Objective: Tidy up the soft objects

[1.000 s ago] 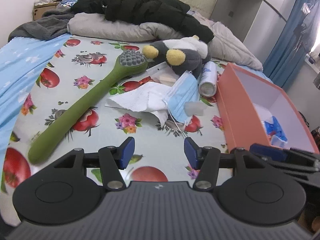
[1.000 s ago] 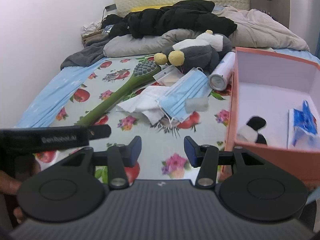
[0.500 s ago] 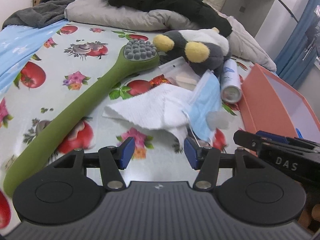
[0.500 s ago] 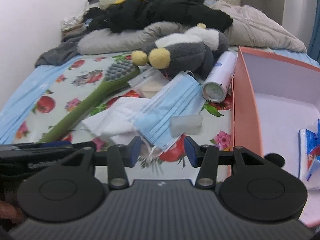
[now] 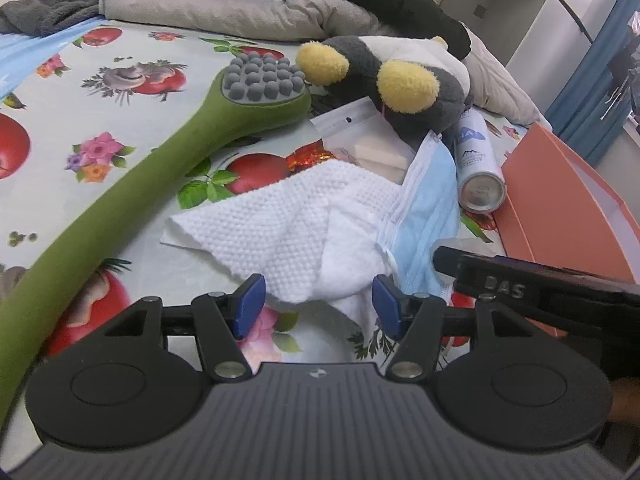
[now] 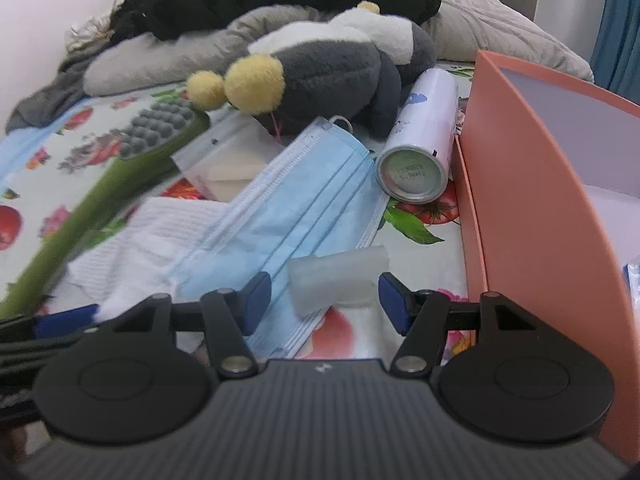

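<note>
Both grippers hung low over the bed. The left gripper [image 5: 318,306] stood wide, its jaws having just opened a little, with the near corner of the white cloth [image 5: 296,228] between them, not pressed. The right gripper [image 6: 325,300] had just been opening too; the small translucent piece [image 6: 338,280] lay between its blue pads, untouched. The blue mask [image 6: 292,216] covered part of the cloth. The plush toy [image 6: 328,68] hid the far end of the spray can [image 6: 424,136]. The orange box [image 6: 532,184] was cut off at the right edge. The green brush [image 5: 132,184] was blurred in the right wrist view.
</note>
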`<state>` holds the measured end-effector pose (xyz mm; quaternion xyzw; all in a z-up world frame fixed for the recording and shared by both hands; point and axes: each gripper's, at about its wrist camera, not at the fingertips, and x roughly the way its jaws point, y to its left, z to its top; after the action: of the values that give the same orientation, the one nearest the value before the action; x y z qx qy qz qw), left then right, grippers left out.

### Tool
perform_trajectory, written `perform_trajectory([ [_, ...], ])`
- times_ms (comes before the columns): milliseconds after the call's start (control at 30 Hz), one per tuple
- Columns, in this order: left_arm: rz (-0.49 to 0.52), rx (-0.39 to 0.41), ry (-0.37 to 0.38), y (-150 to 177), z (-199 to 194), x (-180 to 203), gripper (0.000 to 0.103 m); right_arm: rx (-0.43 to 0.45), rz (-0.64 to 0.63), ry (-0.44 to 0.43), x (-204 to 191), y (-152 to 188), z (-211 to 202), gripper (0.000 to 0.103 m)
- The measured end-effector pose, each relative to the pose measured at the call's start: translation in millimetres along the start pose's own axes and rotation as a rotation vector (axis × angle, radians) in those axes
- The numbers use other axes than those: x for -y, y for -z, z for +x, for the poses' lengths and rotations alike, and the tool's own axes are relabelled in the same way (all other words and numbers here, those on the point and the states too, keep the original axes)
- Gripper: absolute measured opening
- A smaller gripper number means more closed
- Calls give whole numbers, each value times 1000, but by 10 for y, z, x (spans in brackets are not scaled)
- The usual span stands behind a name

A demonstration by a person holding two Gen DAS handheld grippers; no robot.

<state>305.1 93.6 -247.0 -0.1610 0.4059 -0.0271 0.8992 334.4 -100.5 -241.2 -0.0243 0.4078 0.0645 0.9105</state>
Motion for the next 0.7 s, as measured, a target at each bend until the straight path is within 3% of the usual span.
perform_trajectory([
  [167, -20, 25, -6, -6, 73, -17, 48, -12, -4, -10, -14, 31, 137, 57],
  [233, -29, 30, -6, -14, 92, -24, 39, -5, -13, -11, -30, 38, 140, 42],
  [367, -49, 29, 3, -16, 101, -34, 12, -8, -18, -31, -33, 22, 117, 30],
  [700, -68, 107, -17, 3, -380, -55, 6, 38, -31, -52, -49, -2, -247, 29],
])
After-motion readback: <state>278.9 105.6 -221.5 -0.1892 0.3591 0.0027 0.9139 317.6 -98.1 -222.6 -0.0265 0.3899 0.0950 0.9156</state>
